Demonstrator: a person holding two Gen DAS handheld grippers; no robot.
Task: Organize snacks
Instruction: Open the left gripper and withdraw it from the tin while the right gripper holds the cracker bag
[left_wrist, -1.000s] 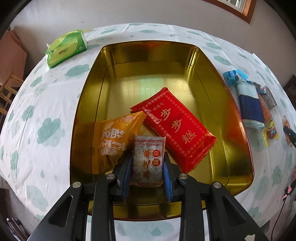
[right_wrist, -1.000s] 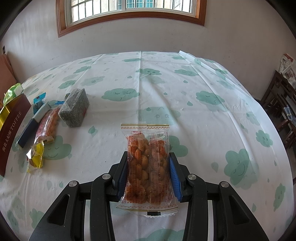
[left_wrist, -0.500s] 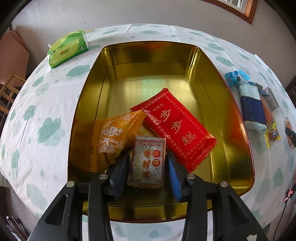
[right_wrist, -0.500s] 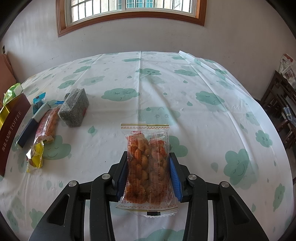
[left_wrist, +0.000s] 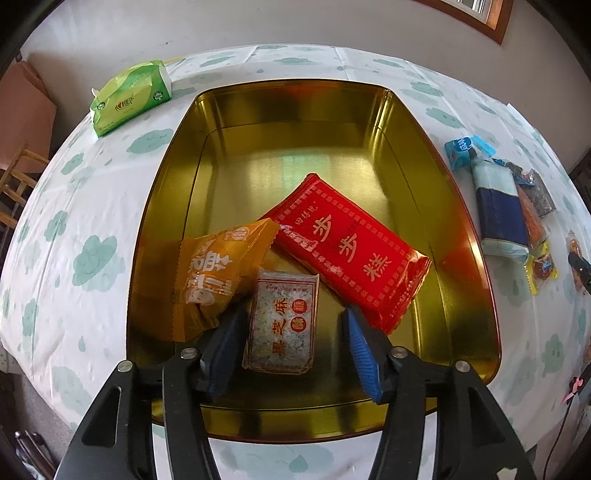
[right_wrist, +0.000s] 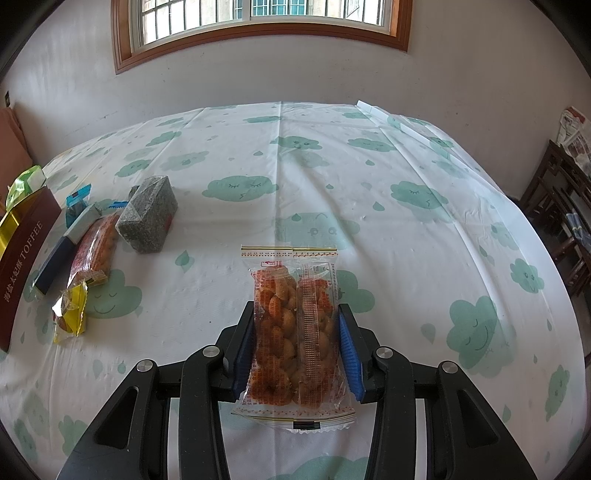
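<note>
In the left wrist view a gold tin (left_wrist: 454, 206) holds a red packet (left_wrist: 351, 247), an orange packet (left_wrist: 218, 269) and a small sesame bar packet (left_wrist: 282, 321). My left gripper (left_wrist: 291, 328) is open over the tin's near end, its fingers either side of the sesame bar, which lies loose on the tin floor. In the right wrist view my right gripper (right_wrist: 297, 325) is shut on a clear packet of orange peanuts (right_wrist: 295, 325), held above the tablecloth.
Loose snacks lie by the tin's right side: a blue-white packet (left_wrist: 498, 210), a grey block (right_wrist: 149, 214), an orange packet (right_wrist: 96, 251) and a yellow candy (right_wrist: 70, 314). A green tissue pack (left_wrist: 129, 96) sits at the far left. Chairs stand beyond the table edges.
My left gripper has opened and let go of the sesame bar, which now lies in the tin. The right gripper holds the peanut packet unmoved.
</note>
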